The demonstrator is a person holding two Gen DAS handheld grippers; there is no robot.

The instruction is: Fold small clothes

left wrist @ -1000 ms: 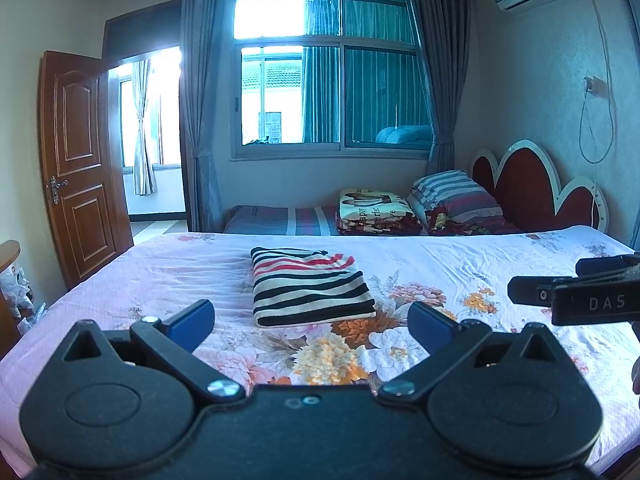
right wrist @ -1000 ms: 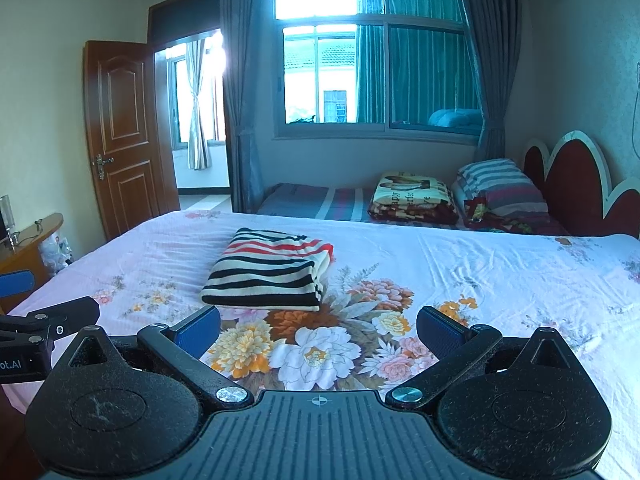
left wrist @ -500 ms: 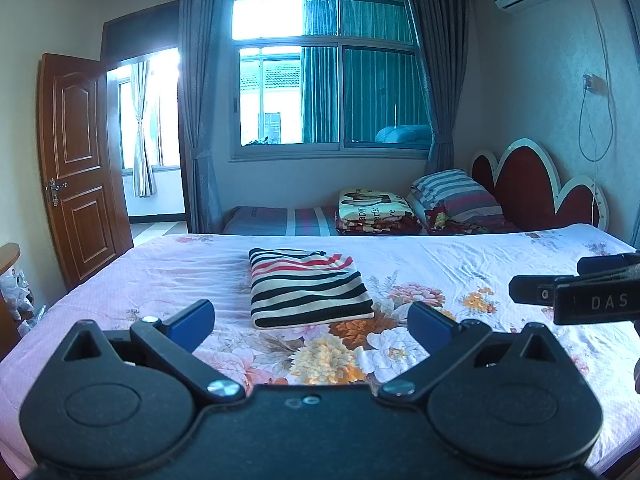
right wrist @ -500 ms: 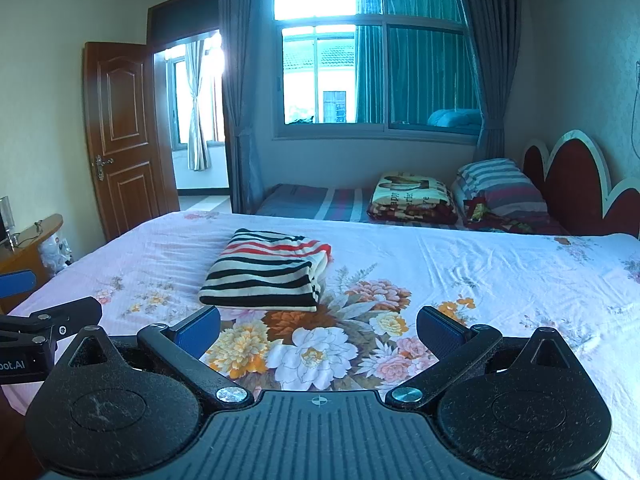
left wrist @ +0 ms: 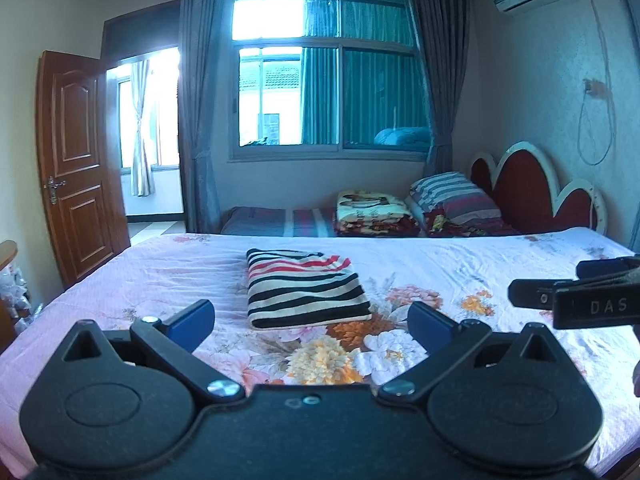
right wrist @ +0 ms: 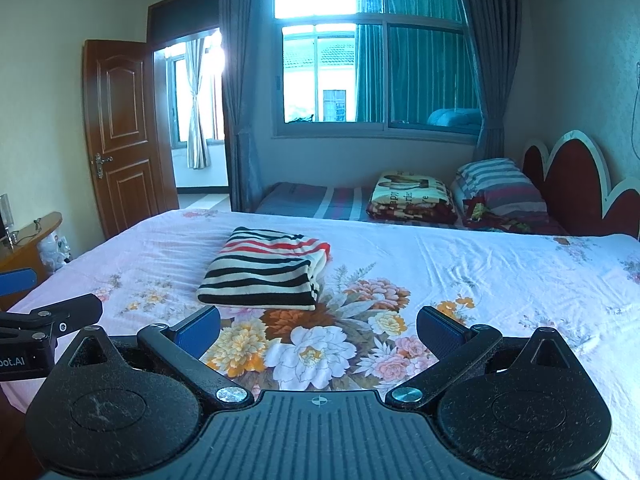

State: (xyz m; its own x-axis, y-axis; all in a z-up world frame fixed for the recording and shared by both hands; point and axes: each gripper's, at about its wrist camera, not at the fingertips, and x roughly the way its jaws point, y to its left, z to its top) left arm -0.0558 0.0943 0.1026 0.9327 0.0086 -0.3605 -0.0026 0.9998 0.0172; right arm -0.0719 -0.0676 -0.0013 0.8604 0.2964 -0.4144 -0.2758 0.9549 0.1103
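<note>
A striped garment [left wrist: 304, 288] in black, cream and red lies folded into a neat rectangle on the floral bedsheet [left wrist: 460, 264]. The same striped garment [right wrist: 268, 270] appears left of centre in the right wrist view. My left gripper [left wrist: 310, 322] is open, held above the near part of the bed, apart from the garment, nothing between its blue pads. My right gripper [right wrist: 318, 330] is likewise open and empty, short of the garment. Each gripper shows at the edge of the other's view.
A second bed with a folded blanket [left wrist: 374, 212] and striped pillow [left wrist: 452, 196] stands beyond, under the window. A red headboard [left wrist: 532, 192] is at right. A wooden door [left wrist: 76, 160] stands open at left, with a wooden desk edge [right wrist: 28, 240] near it.
Both views have drawn back and up very slightly from the bed. The folded garment lies unmoved and both grippers remain open.
</note>
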